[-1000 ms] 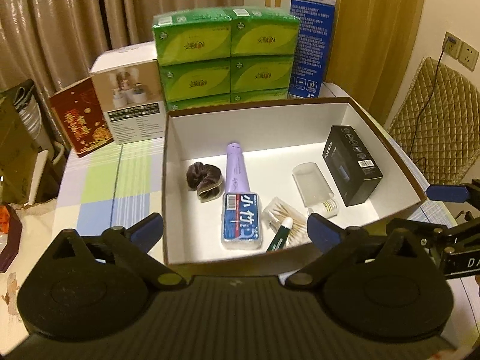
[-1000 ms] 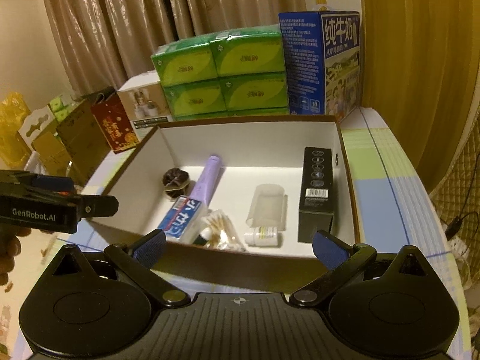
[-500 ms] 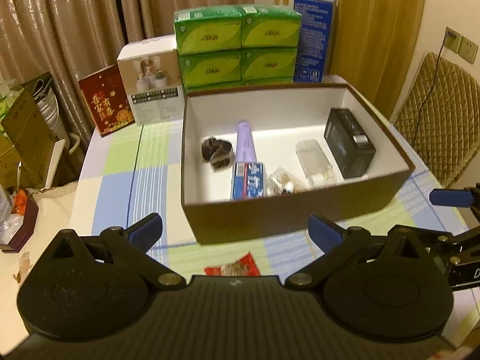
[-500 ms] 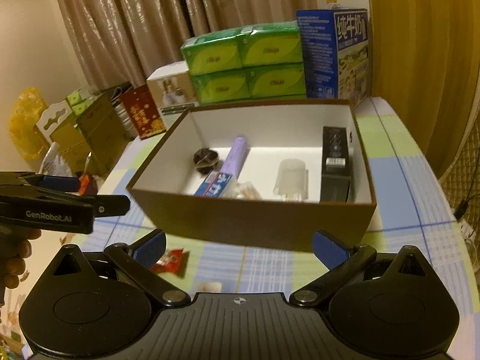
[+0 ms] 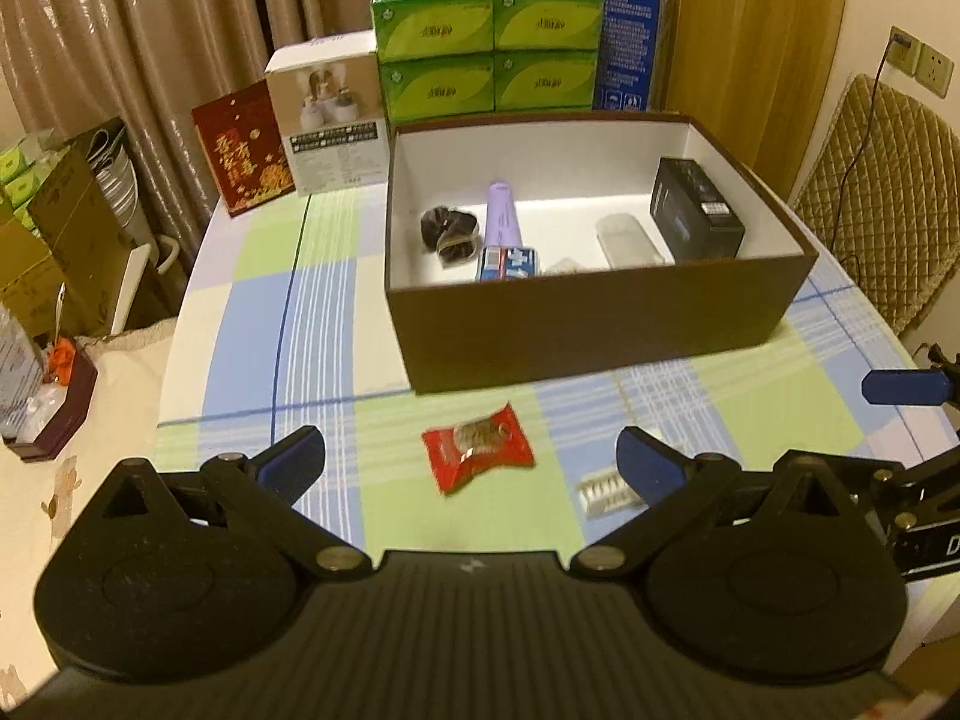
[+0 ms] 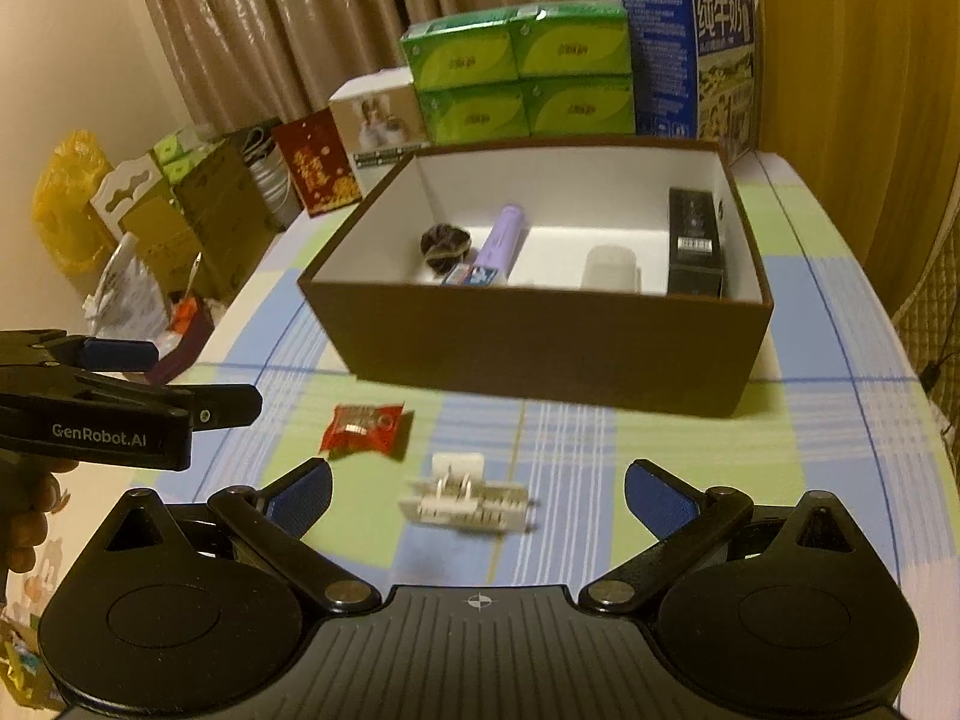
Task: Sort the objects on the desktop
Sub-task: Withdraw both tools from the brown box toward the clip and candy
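**Both grippers spread above the two loose items in front of the box**

My left gripper (image 5: 471,456) has its blue-padded fingers spread wide with nothing between them, above the checked tablecloth (image 5: 252,312). Between and just past the fingertips lies a red snack packet (image 5: 477,449), flat on the cloth, near the front wall of the brown box (image 5: 600,324) but apart from it. To its right, close by my right-hand finger, is a small white clip-like piece (image 5: 603,492); it is blurred and I cannot tell what it is exactly.

My right gripper (image 6: 477,495) is likewise wide open and empty. In its view the white piece (image 6: 465,495) sits between the fingertips on the cloth, and the red packet (image 6: 363,427) lies to the left, nearer the box (image 6: 540,348). The left tool shows at the left edge of this view with a hand (image 6: 24,516) on its handle.

Inside the box, from the left wrist view, I see a dark hair scrunchie (image 5: 450,231), a purple tube (image 5: 504,219) beside it, a blue-and-red pack (image 5: 507,263) at the tube's near end, a clear plastic case (image 5: 627,240) and a black carton (image 5: 696,216) along the right wall.

Behind the box stand stacked green tissue packs (image 5: 486,54), a blue milk carton (image 5: 630,36), a white box (image 5: 330,114) and a red box (image 5: 243,153).
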